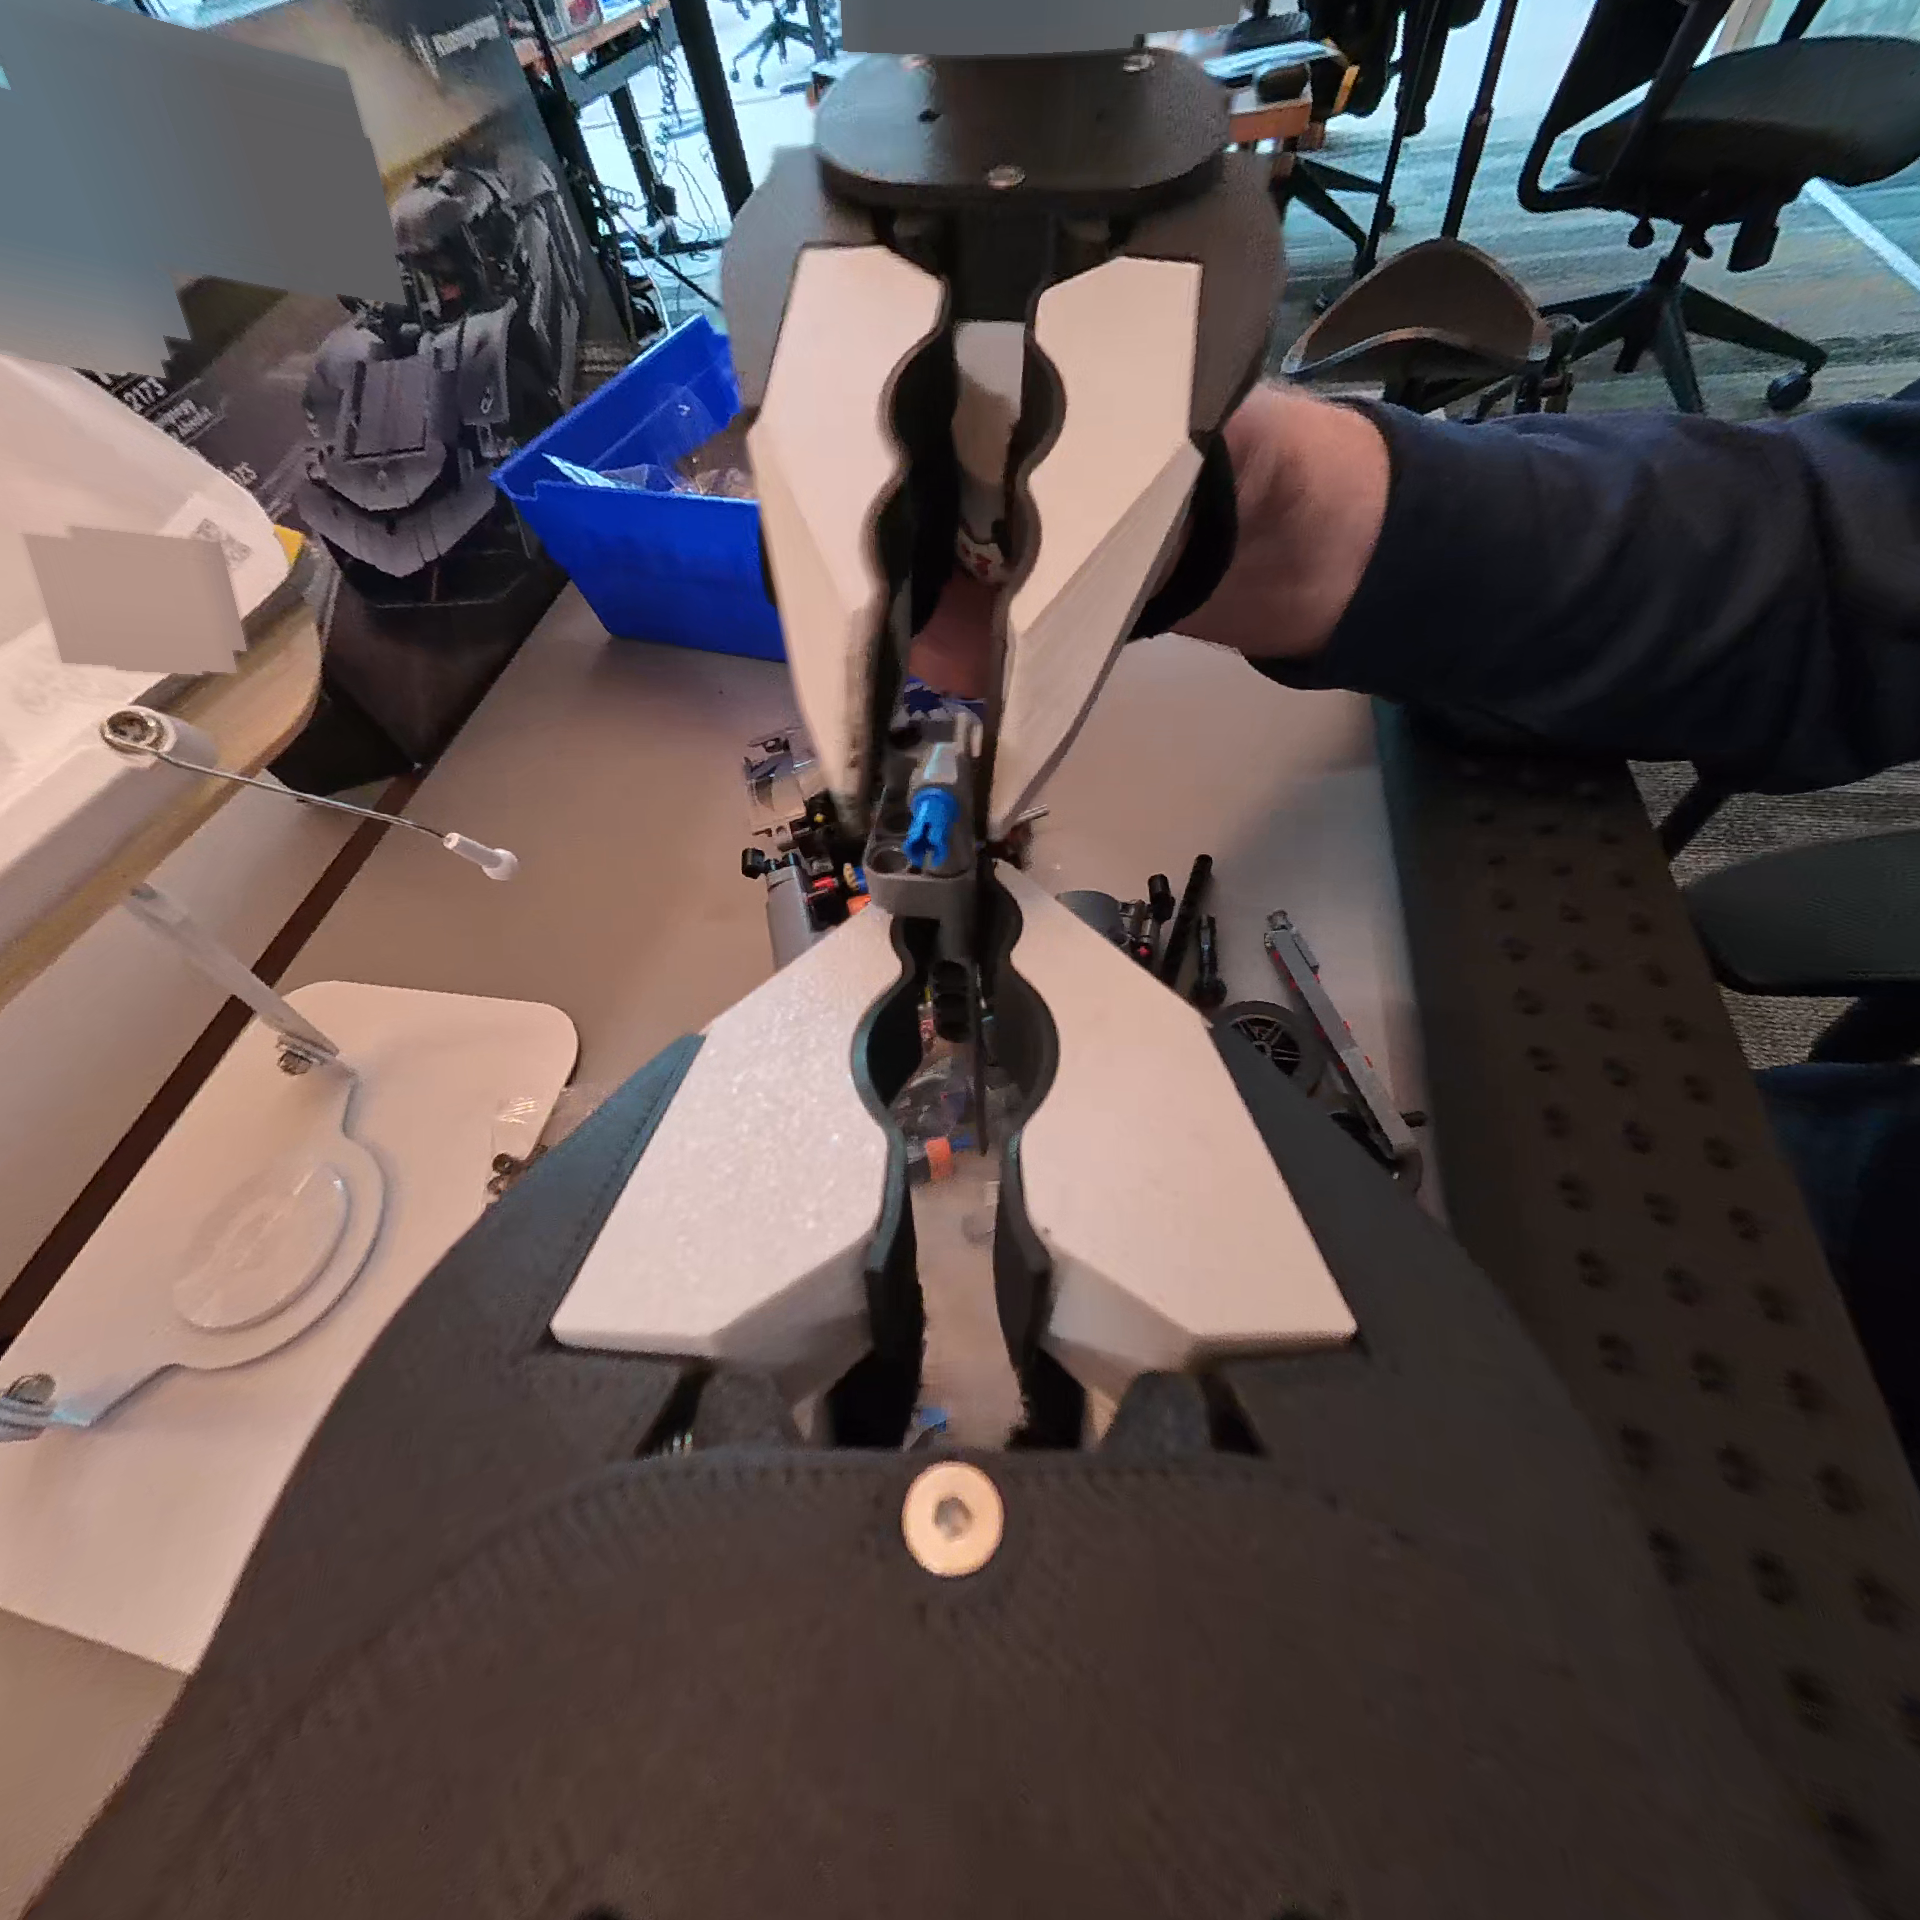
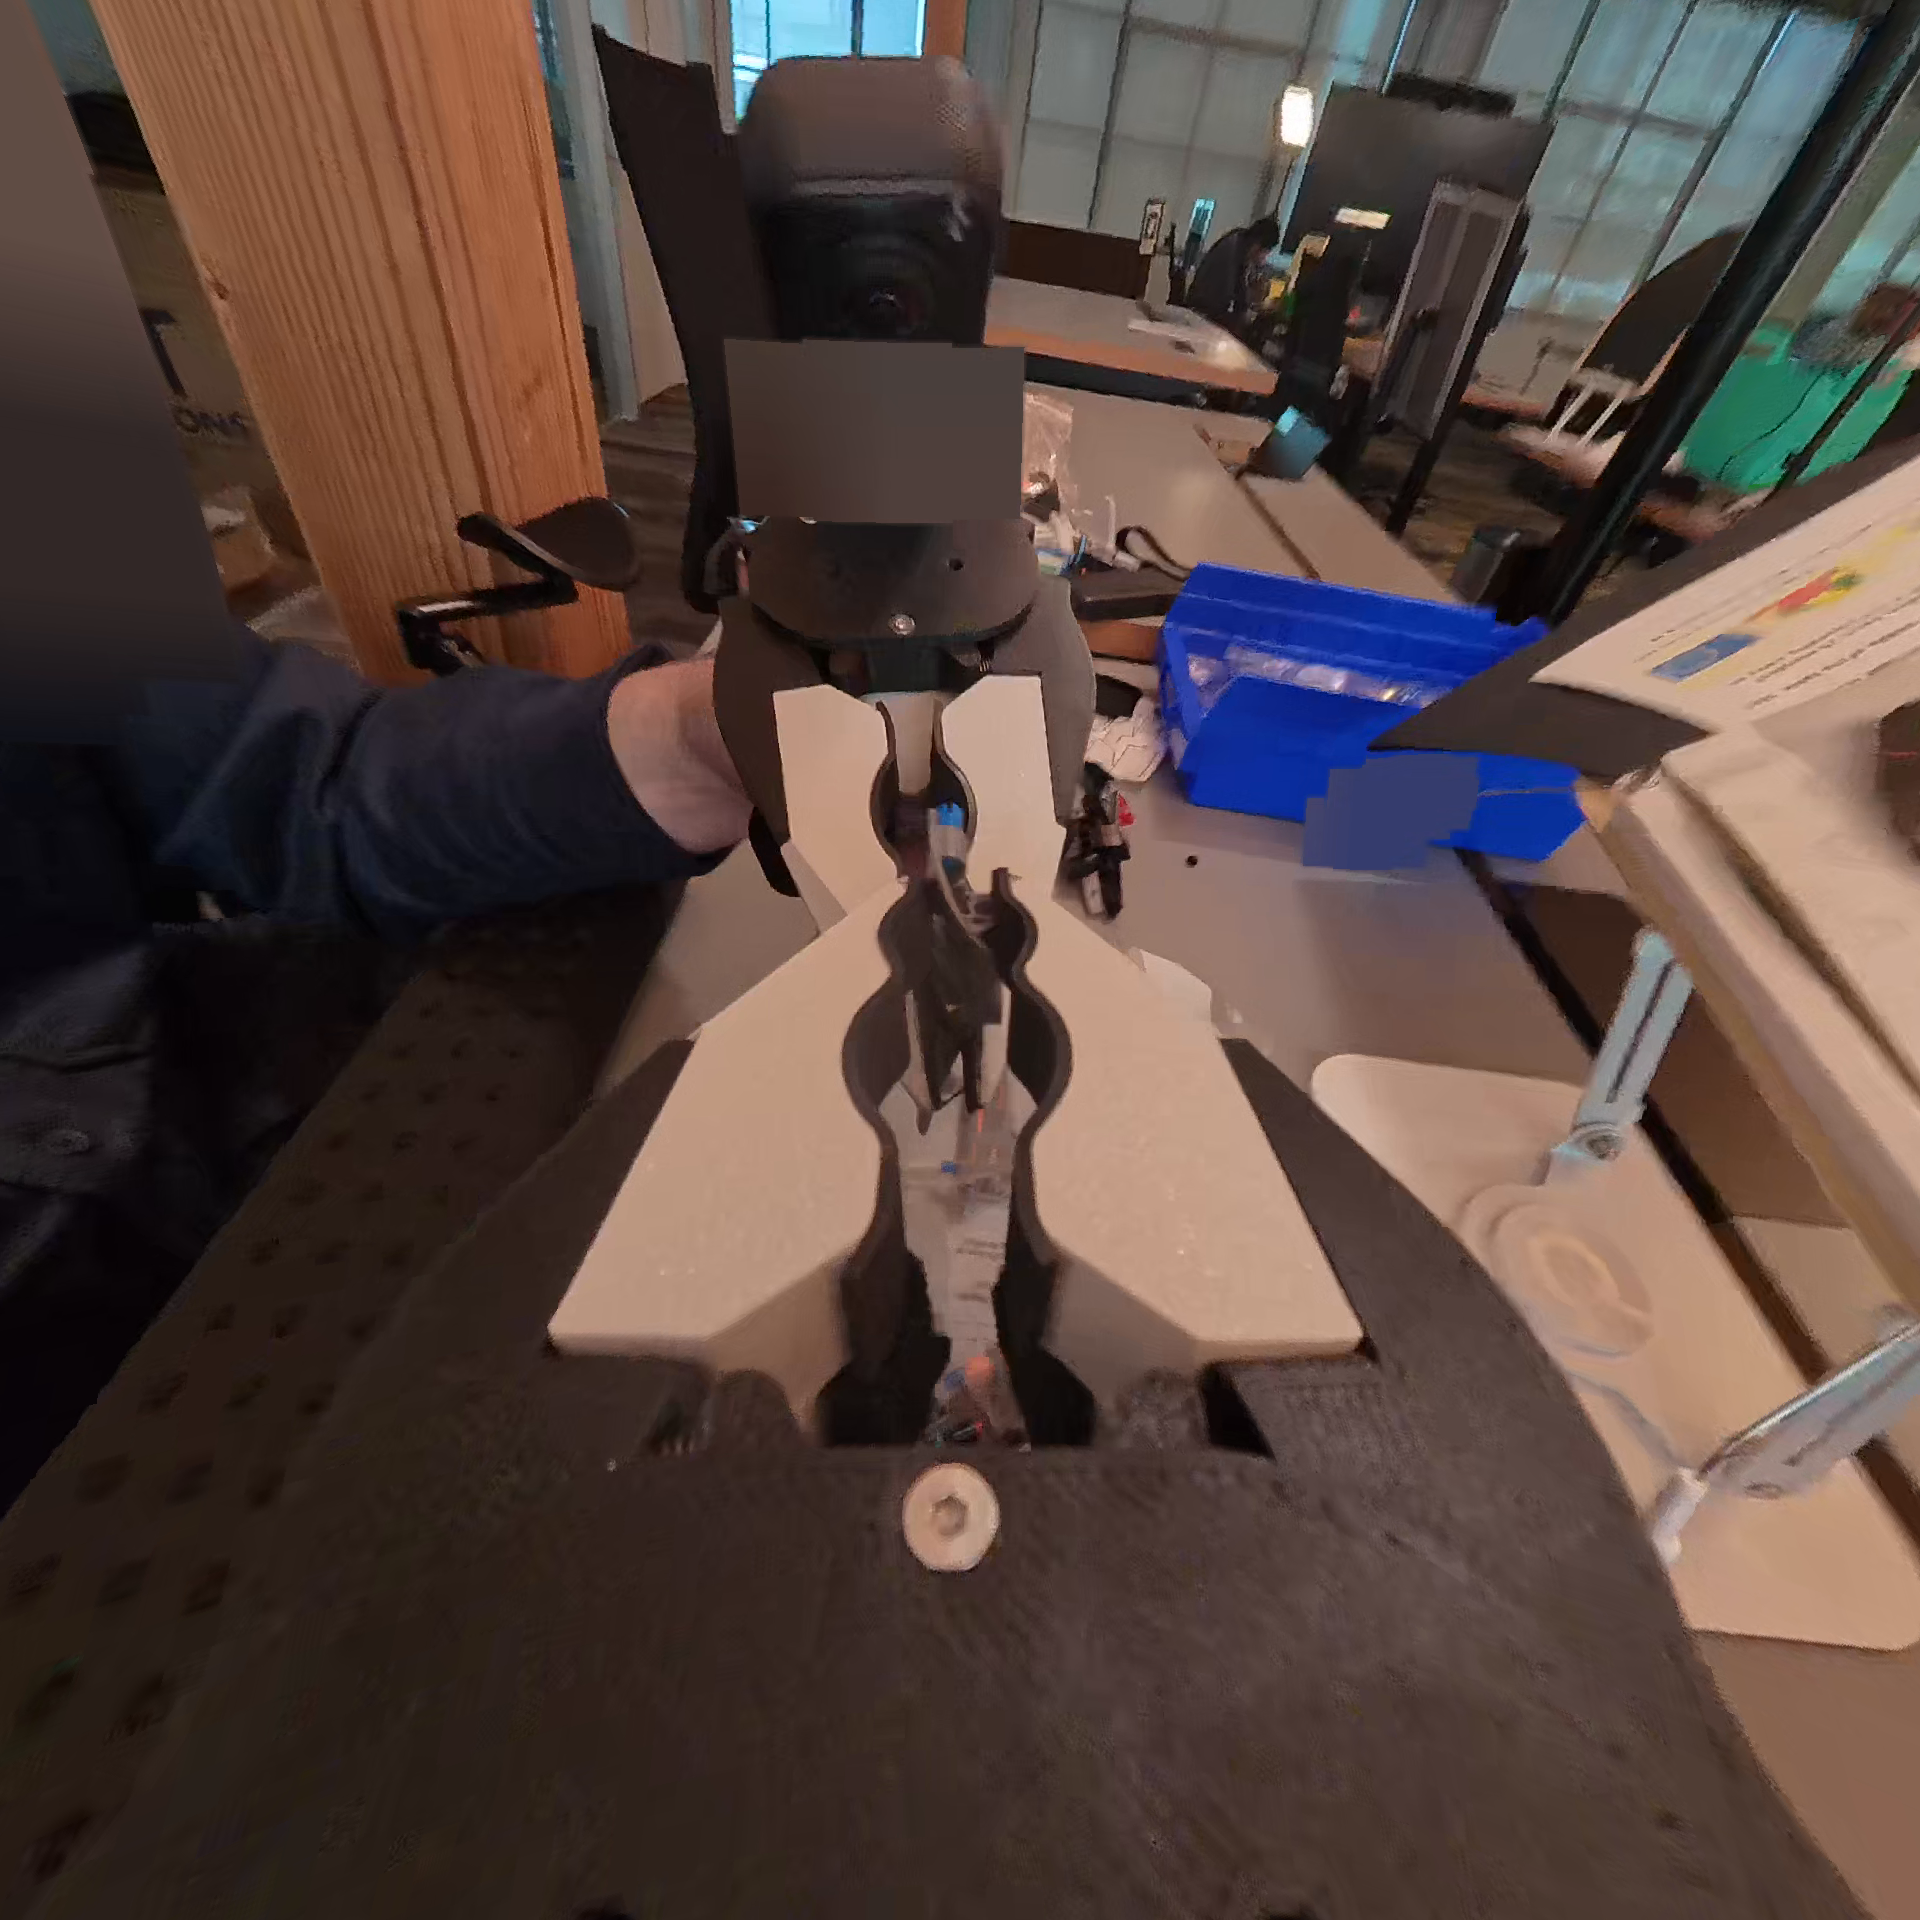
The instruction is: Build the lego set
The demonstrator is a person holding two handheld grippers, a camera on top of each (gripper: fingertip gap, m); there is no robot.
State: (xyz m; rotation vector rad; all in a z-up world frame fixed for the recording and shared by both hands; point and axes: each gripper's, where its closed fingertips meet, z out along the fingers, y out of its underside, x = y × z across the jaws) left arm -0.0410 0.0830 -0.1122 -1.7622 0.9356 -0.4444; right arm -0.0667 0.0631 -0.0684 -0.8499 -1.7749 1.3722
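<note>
A small lego assembly, a grey beam (image 1: 920, 862) with a blue pin (image 1: 928, 821), hangs above the table between my two grippers, which meet tip to tip. My left gripper (image 1: 935, 914) is shut on its near end. My right gripper (image 1: 925, 810) comes from the far side with its jaws closed around the other end. In the right wrist view, my right gripper (image 2: 951, 904) is shut on a black part of the assembly (image 2: 951, 997). The left gripper (image 2: 935, 862) faces it and holds the grey and blue part (image 2: 943, 821). How the parts join is hidden by the fingers.
Loose lego parts lie on the grey table (image 1: 623, 790): a wheel (image 1: 1273, 1039), a long grey beam (image 1: 1340, 1029), black axles (image 1: 1195, 914). A blue bin (image 1: 644, 520) stands behind; it also shows in the right wrist view (image 2: 1351, 686). A white stand base (image 1: 260, 1195) and a black perforated mat (image 1: 1558, 1039) flank the work area. Tip to tip, the grippers are about 5 cm apart.
</note>
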